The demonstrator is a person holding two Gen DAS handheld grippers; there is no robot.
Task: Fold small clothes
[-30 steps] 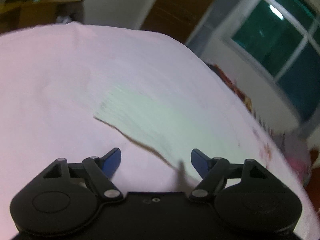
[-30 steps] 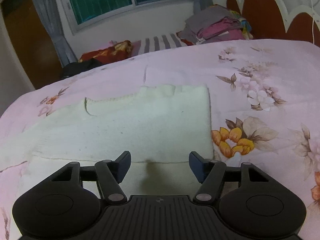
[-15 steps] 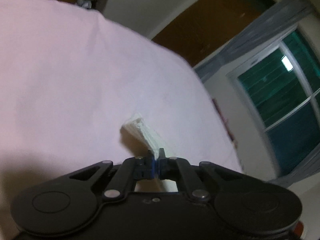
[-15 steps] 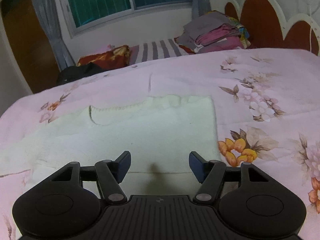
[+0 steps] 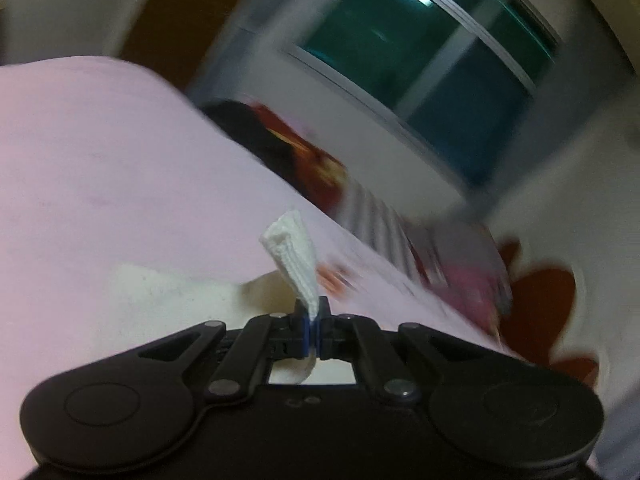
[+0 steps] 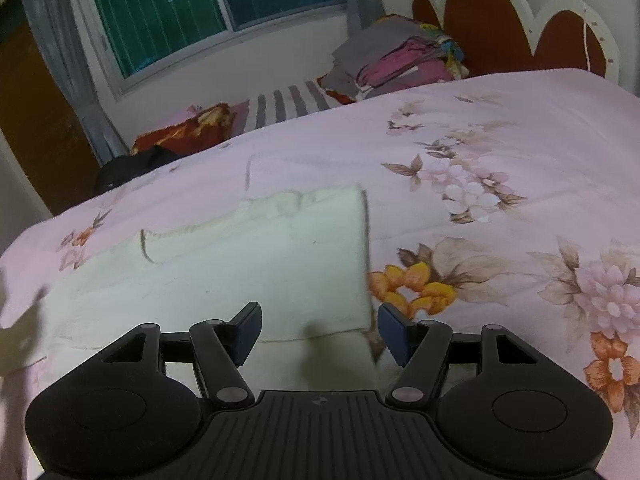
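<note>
Left gripper (image 5: 313, 320): jaws pressed together, pinching one ribbed edge of the cream knit garment (image 5: 298, 258), which sticks up between the two blue pads.
Right gripper (image 6: 319, 330): jaws spread, nothing between them, hovering just above the garment's near right corner.
Cream knit garment (image 6: 256, 264): one piece, lying flat on the bed, its right edge straight, its far edge stepped by a fold; the left part trails toward the bed's left side.
Bedspread (image 6: 500, 152): one, pink with printed flowers, under the garment.
Clothes pile (image 6: 400, 60): one heap of grey and pink items at the far side, beside the headboard (image 6: 568, 40).
Window (image 6: 200, 4): one, with a grey curtain at each side.
Left view: blurred beyond the pinched cloth.
</note>
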